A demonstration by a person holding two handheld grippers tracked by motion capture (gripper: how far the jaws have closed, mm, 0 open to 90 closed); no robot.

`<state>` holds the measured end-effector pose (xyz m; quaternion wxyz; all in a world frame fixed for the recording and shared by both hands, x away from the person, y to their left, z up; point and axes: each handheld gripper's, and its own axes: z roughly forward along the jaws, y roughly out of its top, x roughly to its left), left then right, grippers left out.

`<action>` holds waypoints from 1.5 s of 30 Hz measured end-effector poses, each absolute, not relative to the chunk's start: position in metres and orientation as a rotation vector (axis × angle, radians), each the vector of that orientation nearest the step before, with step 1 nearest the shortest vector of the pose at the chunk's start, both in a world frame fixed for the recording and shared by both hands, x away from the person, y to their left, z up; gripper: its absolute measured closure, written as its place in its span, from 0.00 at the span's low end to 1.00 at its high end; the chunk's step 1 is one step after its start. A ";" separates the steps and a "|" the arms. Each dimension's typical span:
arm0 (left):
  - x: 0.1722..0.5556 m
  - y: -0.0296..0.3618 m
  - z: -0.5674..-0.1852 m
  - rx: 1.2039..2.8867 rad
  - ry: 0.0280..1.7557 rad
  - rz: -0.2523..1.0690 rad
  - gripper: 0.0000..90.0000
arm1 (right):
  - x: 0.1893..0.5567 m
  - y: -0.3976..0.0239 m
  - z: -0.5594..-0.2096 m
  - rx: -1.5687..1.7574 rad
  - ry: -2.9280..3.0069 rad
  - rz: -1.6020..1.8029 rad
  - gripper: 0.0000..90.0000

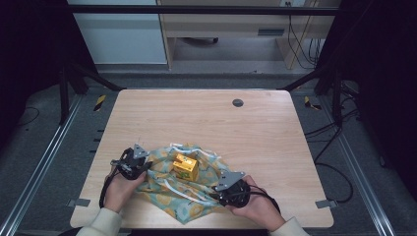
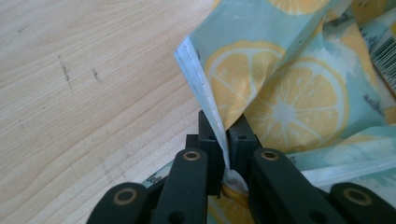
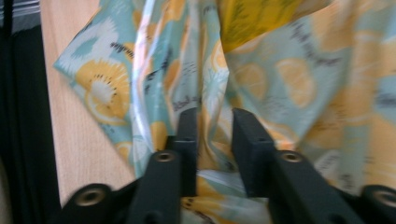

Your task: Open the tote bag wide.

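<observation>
Two tools work the lemon-print cloth bag (image 1: 187, 194): left tool (image 2: 223, 140) pinches its white hem, right tool (image 3: 214, 126) half-open astride folds, spreading it around the yellow carton (image 1: 185, 167).

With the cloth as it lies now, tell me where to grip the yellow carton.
Probably by its two upright side faces, coming straight down from above. The yellow carton stands upright with its top exposed, while the lemon-print cloth bunches round its base, so a low, sideways approach would likely snag the fabric.
</observation>
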<state>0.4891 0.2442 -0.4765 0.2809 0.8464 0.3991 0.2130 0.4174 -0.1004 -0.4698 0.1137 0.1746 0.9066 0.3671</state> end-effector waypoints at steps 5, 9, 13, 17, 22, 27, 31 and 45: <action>0.481 0.245 -0.468 2.226 1.045 0.582 0.89 | 0.419 -0.109 -0.448 0.553 2.576 1.105 0.55; 0.468 0.245 -0.456 2.145 1.021 0.655 0.72 | 0.424 -0.120 -0.428 0.595 2.501 1.144 0.50; 0.454 0.244 -0.443 2.065 1.010 0.693 0.55 | 0.440 -0.127 -0.415 0.661 2.405 1.154 0.47; 0.440 0.241 -0.432 2.044 0.988 0.701 0.50 | 0.467 -0.126 -0.416 0.772 2.345 1.162 0.43; 0.425 0.228 -0.442 2.133 0.954 0.663 0.48 | 0.501 -0.113 -0.436 0.859 2.369 1.112 0.39; 0.432 0.224 -0.458 2.238 0.957 0.653 0.46 | 0.515 -0.101 -0.452 0.867 2.421 1.085 0.60; 0.447 0.224 -0.468 2.283 0.990 0.643 0.50 | 0.518 -0.094 -0.462 0.834 2.472 1.052 0.90; 0.460 0.229 -0.474 2.283 1.037 0.642 0.54 | 0.547 -0.111 -0.480 1.010 2.408 1.016 0.93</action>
